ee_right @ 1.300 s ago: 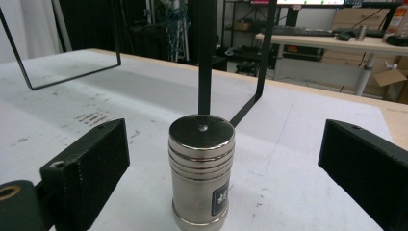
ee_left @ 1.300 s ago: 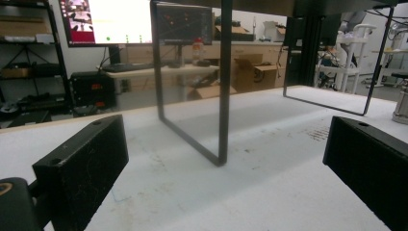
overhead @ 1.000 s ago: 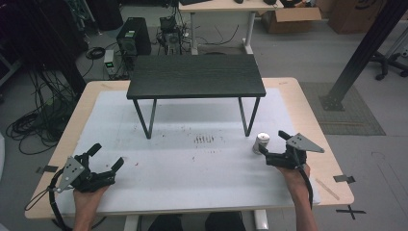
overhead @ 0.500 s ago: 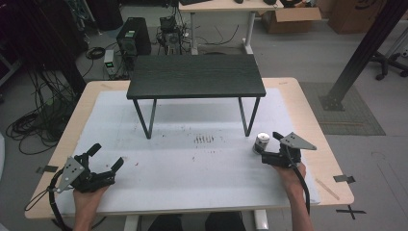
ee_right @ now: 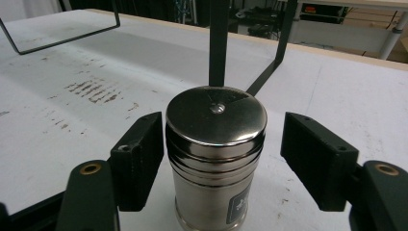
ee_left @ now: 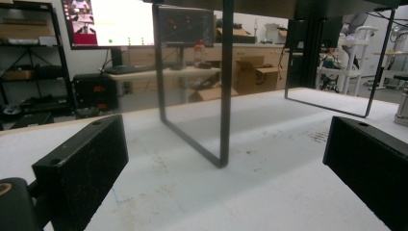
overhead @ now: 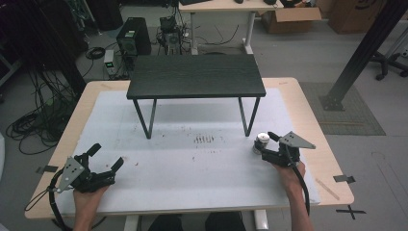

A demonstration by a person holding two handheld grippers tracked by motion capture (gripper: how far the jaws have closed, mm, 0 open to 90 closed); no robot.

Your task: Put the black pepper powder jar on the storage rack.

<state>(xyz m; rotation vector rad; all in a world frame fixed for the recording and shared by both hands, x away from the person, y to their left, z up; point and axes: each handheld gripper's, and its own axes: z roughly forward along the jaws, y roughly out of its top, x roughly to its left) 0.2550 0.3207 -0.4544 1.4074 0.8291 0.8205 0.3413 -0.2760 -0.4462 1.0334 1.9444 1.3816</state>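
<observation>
- Right gripper view: a steel shaker tin (ee_right: 215, 159) with a flat polished lid stands upright on the white table (ee_right: 72, 62) between the 2 jaws of the right gripper (ee_right: 223, 161). The jaws are apart, the left one just beside the tin's wall or touching it (I cannot tell which), the right one with a clear gap, so nothing is clamped yet.
- The jaws straddle the tin below the lid's rim, at the ribbed upper body; that height looks chosen so a squeeze would bear on the straight wall rather than slip off the lid.
- High view: the tin (overhead: 261, 141) sits on the table's right side, near the right front leg of the small black bench-like stand (overhead: 196, 76) and out from under its top. The right gripper (overhead: 263, 147) comes at it from the person's side, level with the table.
- The left gripper (overhead: 107, 158) rests low at the table's near left corner, well apart from the tin, its 2 jaws spread wide and empty; it looks parked out of the way while the right hand works.
- Left gripper view: the wide-open jaws frame the stand's thin metal legs (ee_left: 223, 91), and the tin (ee_left: 402, 108) shows at the far right edge.
- My judgement: the step in hand is the grasp of the tin, and the next move calls for centring it before closing.
</observation>
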